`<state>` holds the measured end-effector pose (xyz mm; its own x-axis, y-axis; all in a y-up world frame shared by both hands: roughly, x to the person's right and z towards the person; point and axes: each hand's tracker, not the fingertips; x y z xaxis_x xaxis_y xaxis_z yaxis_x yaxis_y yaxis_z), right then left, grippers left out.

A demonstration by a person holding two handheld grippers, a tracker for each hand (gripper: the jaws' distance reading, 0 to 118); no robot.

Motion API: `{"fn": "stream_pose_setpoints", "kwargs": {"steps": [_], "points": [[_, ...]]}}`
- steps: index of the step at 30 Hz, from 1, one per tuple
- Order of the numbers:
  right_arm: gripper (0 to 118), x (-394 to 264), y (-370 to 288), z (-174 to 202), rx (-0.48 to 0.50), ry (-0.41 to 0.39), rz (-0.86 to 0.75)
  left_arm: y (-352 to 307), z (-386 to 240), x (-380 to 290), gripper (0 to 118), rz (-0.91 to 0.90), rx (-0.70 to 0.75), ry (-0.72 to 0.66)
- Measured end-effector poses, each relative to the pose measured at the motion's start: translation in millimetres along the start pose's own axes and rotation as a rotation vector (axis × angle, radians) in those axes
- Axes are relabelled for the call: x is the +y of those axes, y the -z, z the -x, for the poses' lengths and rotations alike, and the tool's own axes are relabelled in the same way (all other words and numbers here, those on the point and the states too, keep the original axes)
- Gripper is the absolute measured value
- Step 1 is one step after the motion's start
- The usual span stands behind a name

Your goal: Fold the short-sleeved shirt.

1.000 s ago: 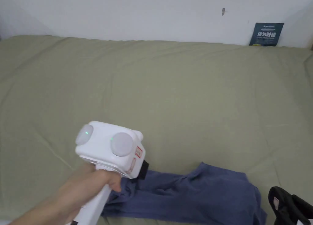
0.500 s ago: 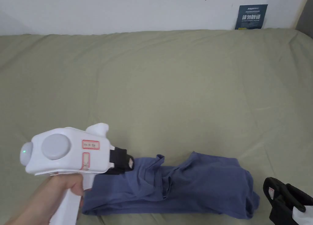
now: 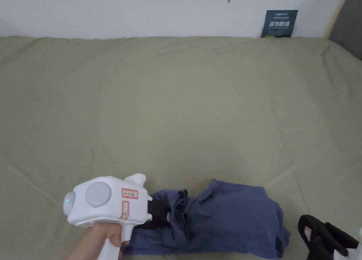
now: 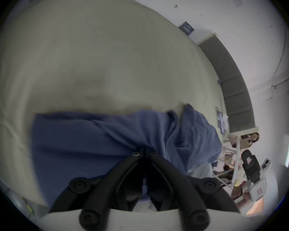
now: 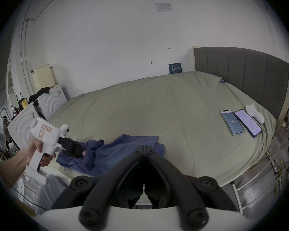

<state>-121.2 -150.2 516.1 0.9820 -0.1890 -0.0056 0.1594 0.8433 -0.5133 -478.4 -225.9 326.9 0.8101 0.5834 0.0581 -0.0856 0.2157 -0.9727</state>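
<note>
The blue short-sleeved shirt lies bunched on the near edge of the bed, on its olive-green sheet. The left claw is pressed into the shirt's left end; in the left gripper view its jaws meet tip to tip with blue cloth pinched at the tips, so it is clamped on the shirt. A hand grips its white handle.

Compared with half a second ago, the left claw sits lower and farther right in the head view, and the shirt's left end has been pushed in toward the middle: the garment now looks shorter and more gathered, with a raised ridge of folds just right of the claw (the camera has also shifted a little, so part of this is framing).

The right claw hangs off the shirt's right end, near it but not touching; in the right gripper view its jaws are closed together with nothing between them.

Two phones and a white controller lie well apart from the shirt, near the grey headboard.
</note>
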Motion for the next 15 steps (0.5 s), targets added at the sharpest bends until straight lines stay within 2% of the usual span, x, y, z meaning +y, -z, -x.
{"fn": "stream_pose_setpoints", "kwargs": {"steps": [2,7,12,15], "points": [[0,0,3,-2,-0.007,-0.001,0.010,1,-11,-2,0,-0.030,-0.002,0.019],[0,-4,10,-7,-0.006,0.020,0.029,5,-32,-3,0,-0.017,0.137,0.163],[0,-4,12,-3,0.007,0.028,0.033,-11,-27,3,0,-0.005,0.106,0.149],[0,1,13,1,0.012,0.013,0.023,-58,-15,-2,0,-0.054,0.092,0.137]]}}
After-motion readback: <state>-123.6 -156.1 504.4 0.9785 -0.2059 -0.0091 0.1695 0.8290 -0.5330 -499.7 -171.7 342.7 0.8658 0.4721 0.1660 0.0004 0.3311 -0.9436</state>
